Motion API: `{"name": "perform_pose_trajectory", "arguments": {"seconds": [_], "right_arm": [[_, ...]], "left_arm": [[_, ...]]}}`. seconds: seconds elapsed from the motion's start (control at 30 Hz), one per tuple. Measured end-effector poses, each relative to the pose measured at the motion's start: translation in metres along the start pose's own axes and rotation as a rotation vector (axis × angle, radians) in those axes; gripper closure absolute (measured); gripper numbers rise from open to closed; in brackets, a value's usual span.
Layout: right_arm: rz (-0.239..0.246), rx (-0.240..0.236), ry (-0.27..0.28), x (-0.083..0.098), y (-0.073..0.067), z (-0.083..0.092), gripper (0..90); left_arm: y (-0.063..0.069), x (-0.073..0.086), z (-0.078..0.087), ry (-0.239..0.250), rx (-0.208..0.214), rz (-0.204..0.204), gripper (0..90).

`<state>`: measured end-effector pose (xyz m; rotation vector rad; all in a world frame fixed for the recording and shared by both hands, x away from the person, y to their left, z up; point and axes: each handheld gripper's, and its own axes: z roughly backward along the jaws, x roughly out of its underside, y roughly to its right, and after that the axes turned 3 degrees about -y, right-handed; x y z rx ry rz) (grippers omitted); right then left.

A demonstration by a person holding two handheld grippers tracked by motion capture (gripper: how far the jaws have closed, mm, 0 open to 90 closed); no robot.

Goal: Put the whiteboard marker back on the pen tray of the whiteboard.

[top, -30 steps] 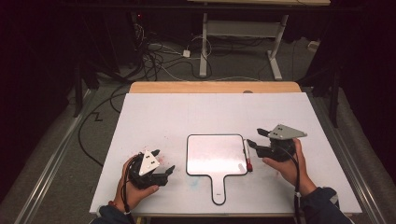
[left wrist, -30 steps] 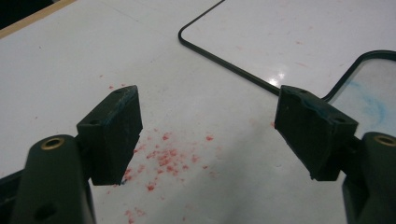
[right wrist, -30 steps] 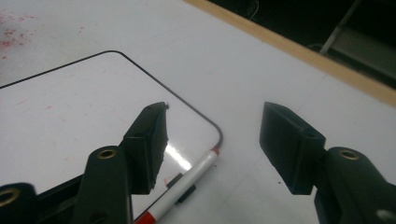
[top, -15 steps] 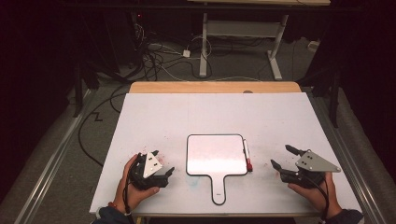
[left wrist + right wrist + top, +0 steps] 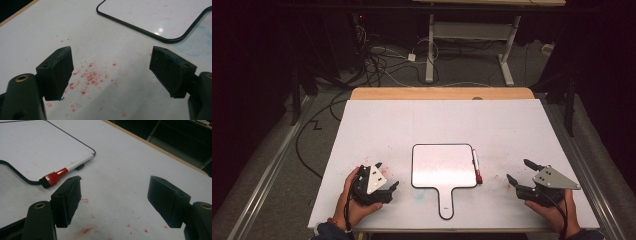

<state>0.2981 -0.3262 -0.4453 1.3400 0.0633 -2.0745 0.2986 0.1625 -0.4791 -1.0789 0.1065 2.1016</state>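
The red-capped white marker (image 5: 476,169) lies lengthwise along the right edge of the black-rimmed paddle-shaped whiteboard (image 5: 443,166). The right gripper (image 5: 520,175) is nearer, its jaws having just been opening, now wide and empty. The left gripper (image 5: 387,176) also gapes empty.

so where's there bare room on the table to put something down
The whole far half of the table, between the wooden back edge and the whiteboard, is bare. Smaller free strips lie between the whiteboard and each gripper. It is tighter along the near edge: left gripper, whiteboard handle, marker on the board's right edge, right gripper.

light: bright tabletop (image 5: 377,130), dark surround | glare: spot on whiteboard (image 5: 160,30) | blur: soft, grainy
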Motion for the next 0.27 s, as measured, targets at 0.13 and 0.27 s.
{"name": "perform_pose_trajectory", "arguments": {"seconds": [0.13, 0.27], "right_arm": [[-0.029, -0.01, 0.006, 0.0005, 0.0025, -0.0013, 27.5], [-0.014, -0.014, 0.003, 0.0003, 0.002, -0.0033, 27.2]], "left_arm": [[-0.001, 0.0, -0.0006, -0.002, -0.004, 0.003, 18.7], [-0.0006, -0.0002, -0.0011, -0.003, -0.009, 0.0, 18.7]]}}
